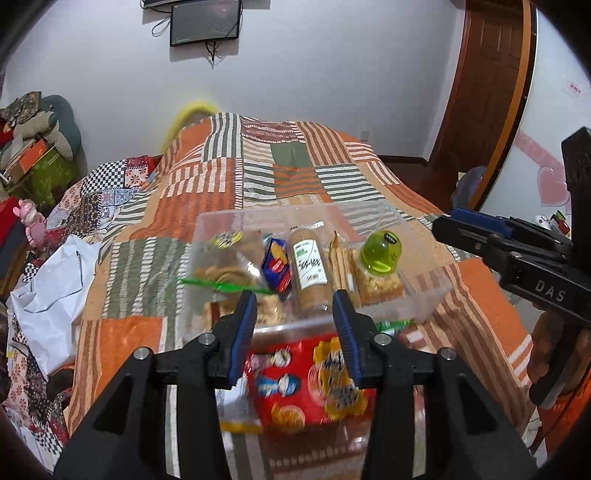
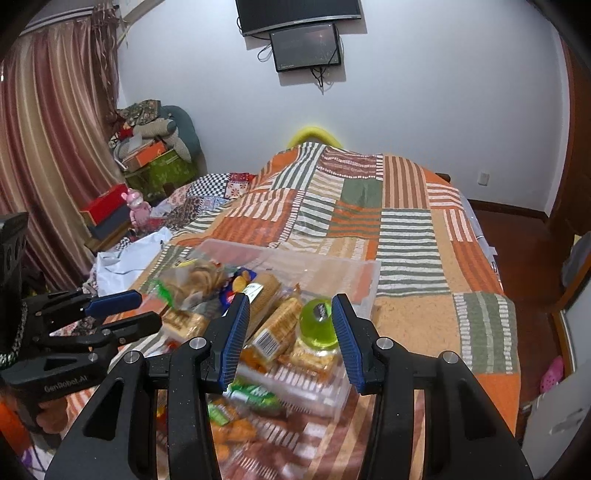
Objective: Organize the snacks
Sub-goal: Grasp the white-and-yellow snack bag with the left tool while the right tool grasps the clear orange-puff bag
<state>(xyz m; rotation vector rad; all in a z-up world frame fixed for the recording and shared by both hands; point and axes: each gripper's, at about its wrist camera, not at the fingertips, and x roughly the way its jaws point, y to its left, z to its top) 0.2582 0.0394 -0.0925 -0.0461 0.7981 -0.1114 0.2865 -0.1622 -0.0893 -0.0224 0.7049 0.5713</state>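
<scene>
Snacks in clear bin [image 1: 424, 302], both tongs agape

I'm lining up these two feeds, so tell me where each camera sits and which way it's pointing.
Left wrist: on the left tongs, looking down the bed at the clear bin and a red packet in front of it; the right tongs show at right.
Right wrist: on the right tongs, facing the bin from its right; the left tongs show at left.
Shared: bin, green jelly cup, wall screen.

Clear plastic bin [image 1: 424, 295] w/ packed snacks on quilt; red snack pack [image 1: 306, 384] just outside, near side.
</scene>
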